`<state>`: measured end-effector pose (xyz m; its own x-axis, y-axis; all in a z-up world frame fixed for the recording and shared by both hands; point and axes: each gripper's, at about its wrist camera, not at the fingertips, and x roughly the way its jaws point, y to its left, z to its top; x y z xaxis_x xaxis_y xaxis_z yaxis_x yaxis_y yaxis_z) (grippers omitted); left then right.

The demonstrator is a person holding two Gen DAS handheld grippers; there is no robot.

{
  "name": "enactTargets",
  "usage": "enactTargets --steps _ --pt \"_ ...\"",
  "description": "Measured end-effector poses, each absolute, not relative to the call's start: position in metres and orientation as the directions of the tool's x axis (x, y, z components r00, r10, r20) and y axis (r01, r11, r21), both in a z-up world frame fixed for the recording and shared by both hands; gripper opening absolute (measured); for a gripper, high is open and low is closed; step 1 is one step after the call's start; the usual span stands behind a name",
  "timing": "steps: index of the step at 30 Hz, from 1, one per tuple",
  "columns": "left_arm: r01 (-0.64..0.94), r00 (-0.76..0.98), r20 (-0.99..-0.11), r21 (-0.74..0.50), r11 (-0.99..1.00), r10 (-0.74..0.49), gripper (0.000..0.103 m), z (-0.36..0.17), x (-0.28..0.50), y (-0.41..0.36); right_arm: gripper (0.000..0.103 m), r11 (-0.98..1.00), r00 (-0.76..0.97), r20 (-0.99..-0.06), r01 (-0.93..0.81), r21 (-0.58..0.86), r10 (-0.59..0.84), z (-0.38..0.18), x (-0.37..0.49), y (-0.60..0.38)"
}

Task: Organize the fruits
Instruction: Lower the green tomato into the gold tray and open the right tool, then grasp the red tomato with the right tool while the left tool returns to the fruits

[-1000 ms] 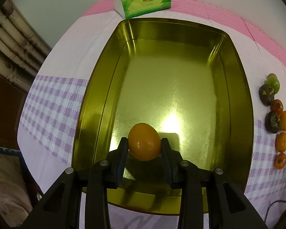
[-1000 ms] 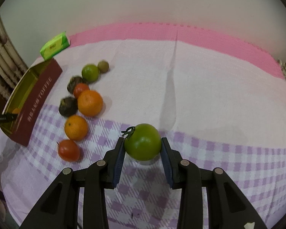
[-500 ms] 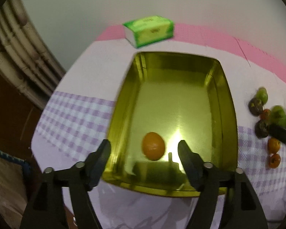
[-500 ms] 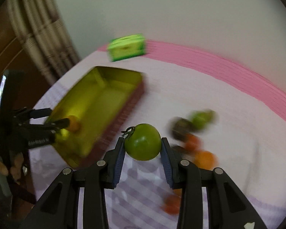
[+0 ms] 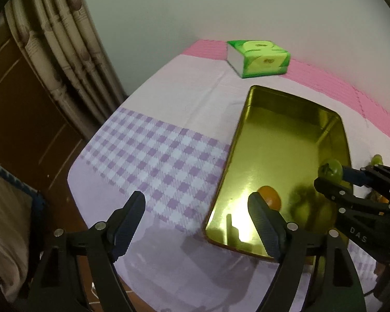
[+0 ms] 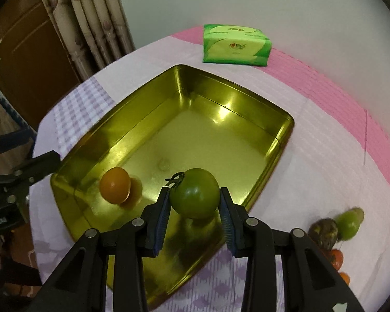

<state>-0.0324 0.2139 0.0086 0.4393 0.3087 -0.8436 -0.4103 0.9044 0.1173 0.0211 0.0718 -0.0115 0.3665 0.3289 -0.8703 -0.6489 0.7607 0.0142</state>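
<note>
The right gripper (image 6: 194, 205) points forward and down over the near side of the gold tin (image 6: 278, 143), and its two fingers squeeze a green tomato (image 6: 194, 193) held above the tin floor. The left gripper (image 5: 196, 217) hangs wide open with nothing in it, out over the checked cloth (image 5: 153, 161) just left of the tin. An orange fruit (image 6: 115, 185) lies inside the tin near its near end.

home room | checked cloth (image 5: 169, 156) on table | tissue pack (image 6: 235, 45) at its far edge | curtain (image 5: 65, 59), wood door (image 6: 20, 52) left of table
</note>
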Motion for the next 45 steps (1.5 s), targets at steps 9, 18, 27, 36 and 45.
enactTargets --steps 9,18,27,36,45 --pt "-0.431 0.399 -0.873 0.092 0.898 0.281 0.081 -0.003 -0.031 0.222 0.036 0.724 0.360 -0.887 -0.688 -0.042 0.290 -0.023 0.021 0.089" --pt "-0.431 0.401 -0.873 0.090 0.898 0.279 0.081 -0.002 -0.033 0.221 0.045 0.728 0.370 -0.880 -0.685 -0.041 0.299 -0.021 0.020 0.091" --pt "-0.387 0.445 -0.849 0.105 0.916 0.285 0.081 0.004 -0.033 0.210 0.047 0.762 0.440 -0.794 -0.646 0.045 0.420 0.035 -0.008 0.037" --pt "-0.304 0.478 -0.828 0.157 0.939 0.293 0.081 0.004 -0.031 0.182 0.053 0.927 0.543 -0.810 -0.374 0.004 0.223 0.040 -0.052 -0.135" --pt "-0.174 0.514 -0.822 0.180 0.968 0.245 0.081 0.005 -0.033 0.140 0.053 0.939 0.464 -0.852 -0.333 0.085 0.242 0.000 -0.082 -0.177"
